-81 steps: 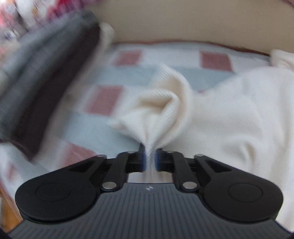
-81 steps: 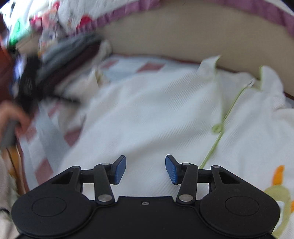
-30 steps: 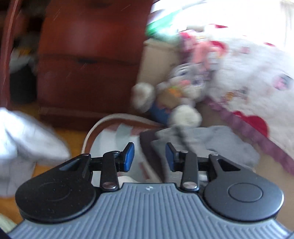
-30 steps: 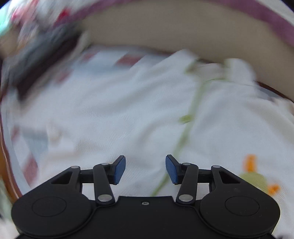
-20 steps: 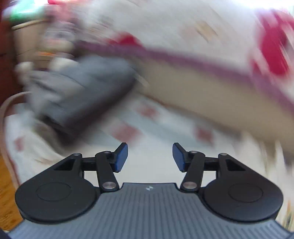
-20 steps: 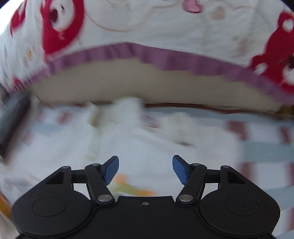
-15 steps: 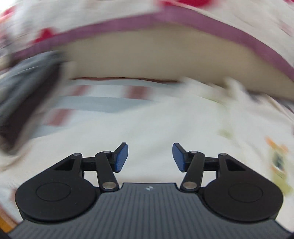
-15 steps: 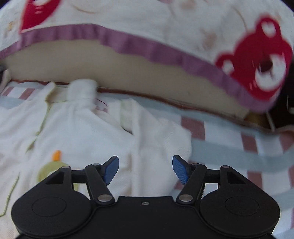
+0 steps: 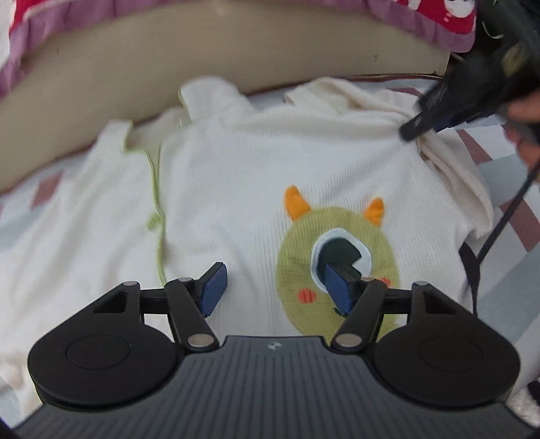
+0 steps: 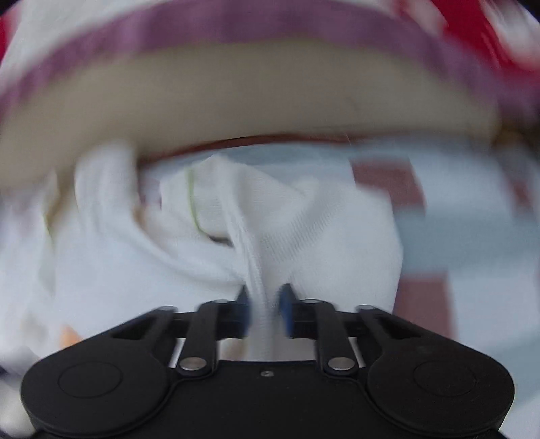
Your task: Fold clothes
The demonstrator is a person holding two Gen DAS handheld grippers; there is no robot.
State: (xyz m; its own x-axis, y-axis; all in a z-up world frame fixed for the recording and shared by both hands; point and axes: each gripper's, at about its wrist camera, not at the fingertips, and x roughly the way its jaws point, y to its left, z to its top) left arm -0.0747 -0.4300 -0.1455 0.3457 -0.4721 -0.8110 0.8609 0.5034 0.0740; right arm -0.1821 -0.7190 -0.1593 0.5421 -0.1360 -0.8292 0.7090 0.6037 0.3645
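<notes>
A cream baby garment (image 9: 236,175) with green piping and a green one-eyed monster patch (image 9: 337,256) lies spread on the checked bedsheet. My left gripper (image 9: 275,287) hovers open just above its front, nothing between the blue pads. In the right wrist view my right gripper (image 10: 265,310) is shut on a bunched fold of the cream garment (image 10: 303,236), the cloth pulled up into a ridge. The left wrist view shows that right gripper (image 9: 425,121) pinching the garment's right sleeve at the upper right, with a hand (image 9: 523,111) behind it.
A tan padded bed edge (image 9: 236,50) runs across the back, topped by a white-and-red blanket with a purple frill (image 9: 422,17). The checked sheet (image 9: 506,270) shows at the right. A black strap (image 9: 496,229) hangs down at the right.
My left gripper let go of the cream cloth, swung away and came back open over the garment's front. My right gripper moved right to the sleeve and shut on it.
</notes>
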